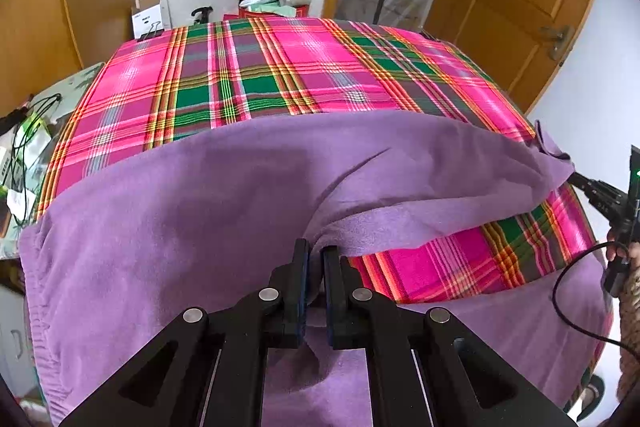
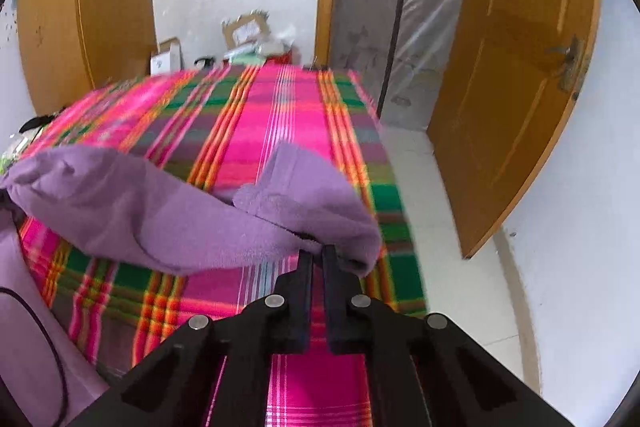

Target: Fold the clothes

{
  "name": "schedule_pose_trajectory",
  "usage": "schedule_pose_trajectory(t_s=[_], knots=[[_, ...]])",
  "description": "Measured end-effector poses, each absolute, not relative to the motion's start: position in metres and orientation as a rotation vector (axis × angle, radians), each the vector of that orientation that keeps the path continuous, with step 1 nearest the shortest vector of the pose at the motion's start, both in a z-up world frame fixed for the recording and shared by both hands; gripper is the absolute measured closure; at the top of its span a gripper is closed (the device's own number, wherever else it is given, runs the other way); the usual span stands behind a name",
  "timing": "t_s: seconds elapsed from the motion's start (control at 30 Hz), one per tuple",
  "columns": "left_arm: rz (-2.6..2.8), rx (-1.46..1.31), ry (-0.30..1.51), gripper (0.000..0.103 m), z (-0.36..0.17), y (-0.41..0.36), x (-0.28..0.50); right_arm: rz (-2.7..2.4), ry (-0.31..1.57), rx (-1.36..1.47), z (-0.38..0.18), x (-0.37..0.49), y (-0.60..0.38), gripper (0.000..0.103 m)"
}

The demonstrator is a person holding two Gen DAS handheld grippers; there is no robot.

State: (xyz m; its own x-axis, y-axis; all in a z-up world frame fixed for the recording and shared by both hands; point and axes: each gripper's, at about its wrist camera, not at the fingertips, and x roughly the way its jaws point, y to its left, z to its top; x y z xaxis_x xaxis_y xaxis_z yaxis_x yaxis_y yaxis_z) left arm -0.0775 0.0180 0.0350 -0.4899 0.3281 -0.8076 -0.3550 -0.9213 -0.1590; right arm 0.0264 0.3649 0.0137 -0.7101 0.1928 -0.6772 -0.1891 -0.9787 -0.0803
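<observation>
— What colours am I seeing on my feed?

— The garment (image 1: 168, 227) is plain lilac purple. Under it, the tabletop (image 1: 280, 67) cover is plaid: hot pink, green, orange and yellow stripes. My tongs (image 1: 316, 255) are black. Doors (image 2: 512, 67) are honey-brown, walls white.

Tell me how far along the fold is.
Done: the purple garment is laid across the plaid cloth. In hand: left gripper and right gripper each pinch an edge, lifting it mid-fold. Left: lay it over, flatten, finish folding.
</observation>
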Motion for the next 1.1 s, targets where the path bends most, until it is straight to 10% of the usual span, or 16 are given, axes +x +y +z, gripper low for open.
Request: schedule_pose_trajectory(t_s=[0.4, 1.1], knots=[[2.397, -1.256, 0.001, 0.096, 0.043, 0.021, -0.074, 2.667, -0.076, -0.854, 0.076, -0.010, 0.368, 0.100], [2.377, -1.285, 0.052, 0.097, 0.035, 0.032, -0.073, 2.552, 0.623, -1.018, 0.012, 0.013, 0.439, 0.071]])
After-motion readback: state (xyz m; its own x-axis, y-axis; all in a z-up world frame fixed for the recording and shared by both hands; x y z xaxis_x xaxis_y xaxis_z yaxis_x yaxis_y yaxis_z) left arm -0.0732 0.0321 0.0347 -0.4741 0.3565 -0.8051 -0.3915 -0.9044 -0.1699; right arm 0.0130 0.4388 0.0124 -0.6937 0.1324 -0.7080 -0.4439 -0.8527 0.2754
